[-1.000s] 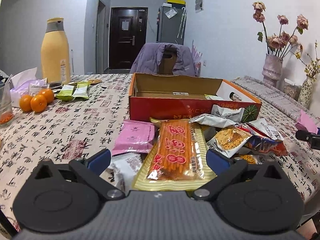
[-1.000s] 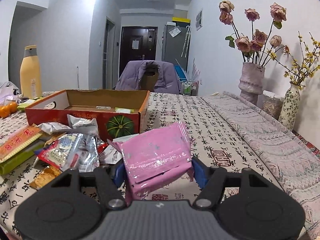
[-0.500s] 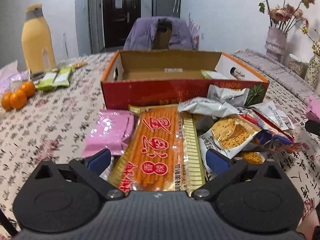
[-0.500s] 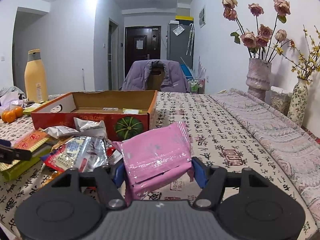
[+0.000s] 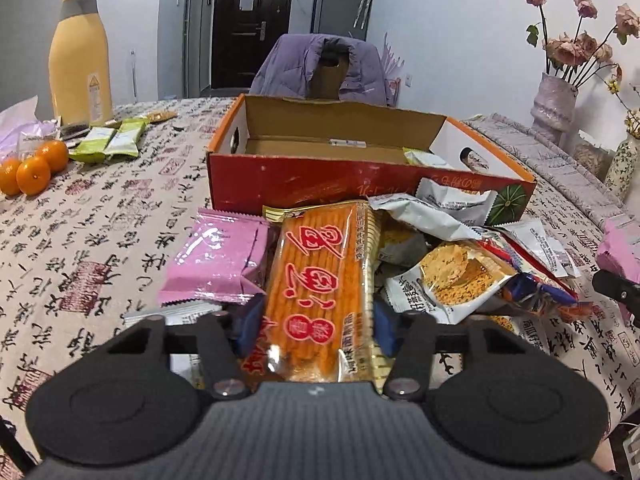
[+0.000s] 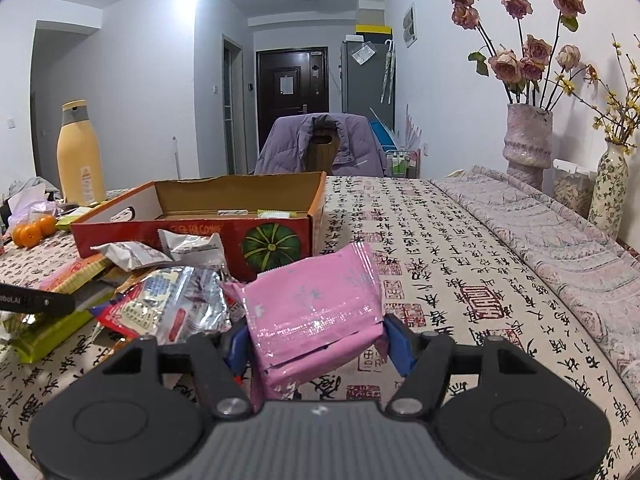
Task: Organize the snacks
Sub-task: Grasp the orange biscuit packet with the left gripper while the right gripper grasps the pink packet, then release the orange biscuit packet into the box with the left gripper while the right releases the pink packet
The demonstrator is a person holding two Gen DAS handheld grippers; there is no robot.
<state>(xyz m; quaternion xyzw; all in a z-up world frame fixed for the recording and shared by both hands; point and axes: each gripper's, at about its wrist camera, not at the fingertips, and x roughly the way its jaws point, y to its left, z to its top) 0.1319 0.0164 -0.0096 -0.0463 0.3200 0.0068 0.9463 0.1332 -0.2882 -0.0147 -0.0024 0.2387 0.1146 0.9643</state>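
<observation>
Your left gripper (image 5: 316, 322) is closing on the long orange biscuit-stick pack (image 5: 320, 292) — the blue pads (image 5: 246, 320) sit at both long edges of its near end, and the film looks pinched there, so I judge the grip is just forming. It takes the pack across its narrow width, likely because that is the only span that fits between the jaws, and the pack lies topmost on the snack pile (image 5: 452, 264), free to lift. Your right gripper (image 6: 316, 336) holds a pink packet (image 6: 316, 308) at mid-width, clamped from both sides and tilted up off the worktop (image 6: 440, 248); it hangs near the right corner of the cardboard box (image 6: 276, 240), probably staged for dropping in. The box stands open just behind the pile, almost bare inside — only a pale packet or two at the far side. A second pink packet (image 5: 220, 260) lies flat just left of the orange pack. Surface: cloth printed with calligraphy, with a plainer grey-pink runner toward the wall. Off to the left, oranges (image 5: 32, 164), green sachets (image 5: 112, 142) and a tall yellow bottle (image 5: 80, 56). Room: chair draped with a purple jacket (image 6: 320, 144), dark door, vases of dried roses (image 6: 528, 144).
</observation>
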